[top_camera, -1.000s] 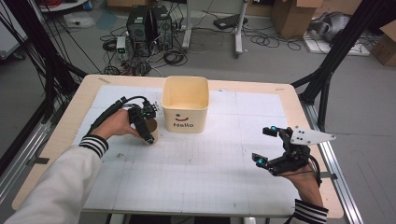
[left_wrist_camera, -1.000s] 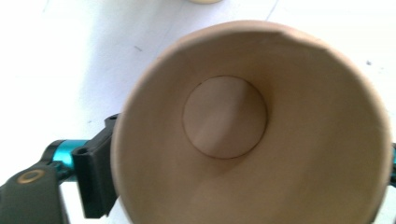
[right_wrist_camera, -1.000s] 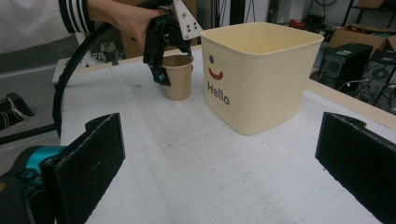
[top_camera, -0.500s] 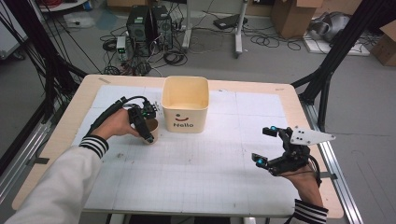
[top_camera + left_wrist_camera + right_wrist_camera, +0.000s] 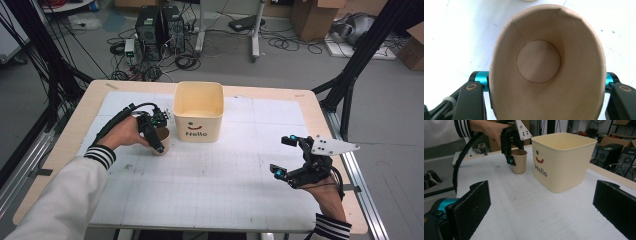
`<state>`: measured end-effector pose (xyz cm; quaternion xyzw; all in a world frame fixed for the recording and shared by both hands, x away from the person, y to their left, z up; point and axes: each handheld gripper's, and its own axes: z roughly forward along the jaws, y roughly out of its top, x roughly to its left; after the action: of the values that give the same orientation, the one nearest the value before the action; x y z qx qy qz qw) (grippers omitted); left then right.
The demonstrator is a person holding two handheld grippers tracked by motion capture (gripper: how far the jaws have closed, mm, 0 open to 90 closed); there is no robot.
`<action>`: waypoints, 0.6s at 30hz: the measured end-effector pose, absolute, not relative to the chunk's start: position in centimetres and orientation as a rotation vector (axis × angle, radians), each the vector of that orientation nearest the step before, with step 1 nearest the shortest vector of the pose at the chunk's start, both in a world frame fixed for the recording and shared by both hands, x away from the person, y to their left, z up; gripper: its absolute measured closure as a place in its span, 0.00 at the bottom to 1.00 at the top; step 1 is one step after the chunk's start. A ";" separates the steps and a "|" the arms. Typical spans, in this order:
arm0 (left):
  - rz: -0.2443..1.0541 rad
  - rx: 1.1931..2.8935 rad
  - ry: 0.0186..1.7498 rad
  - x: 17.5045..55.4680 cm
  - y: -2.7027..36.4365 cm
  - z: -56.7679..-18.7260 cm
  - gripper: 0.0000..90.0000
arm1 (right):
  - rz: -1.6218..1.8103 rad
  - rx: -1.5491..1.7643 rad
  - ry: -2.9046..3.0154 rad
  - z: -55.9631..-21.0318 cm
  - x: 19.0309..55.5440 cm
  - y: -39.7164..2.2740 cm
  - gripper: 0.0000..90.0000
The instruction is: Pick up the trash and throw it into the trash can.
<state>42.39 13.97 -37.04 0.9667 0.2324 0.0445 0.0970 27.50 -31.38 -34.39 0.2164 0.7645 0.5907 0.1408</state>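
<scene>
Paper cup (image 5: 546, 70) sits squeezed oval between my left gripper (image 5: 152, 131)'s jaws, upright on the table (image 5: 210, 190) just beside the Hello bin (image 5: 198, 111). I'd keep the pinch gentle so the rim doesn't buckle further when lifting. My left gripper view reveals the cup's empty bottom, which the high view hides; my right gripper (image 5: 295, 160) hovers spread wide, holding nothing.

My high view looks forward and down over the table (image 5: 235, 200). My left gripper view peers straight into the cup (image 5: 541, 62) at close range. My right gripper view looks low across the table; it shares cup and bin (image 5: 562, 160) with the high view.
</scene>
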 end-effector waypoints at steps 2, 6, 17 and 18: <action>0.128 2.861 0.691 42.3 14.0 -36.9 0.39 | 1.708 0.623 2.208 -34.4 27.5 -31.4 0.00; 0.150 2.854 0.697 42.1 14.4 -35.6 0.39 | 1.710 0.622 2.210 -34.3 27.4 -31.3 0.00; 0.197 2.837 0.682 41.9 15.0 -31.1 0.39 | 1.717 0.615 2.197 -34.1 27.3 -31.5 0.00; 0.197 2.838 0.681 41.9 14.9 -30.8 0.39 | 1.717 0.616 2.197 -34.1 27.3 -31.5 0.00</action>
<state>41.86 14.95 -30.76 0.9645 0.2315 0.0669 0.1081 27.30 -31.46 -34.12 0.2135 0.7616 0.5951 0.1424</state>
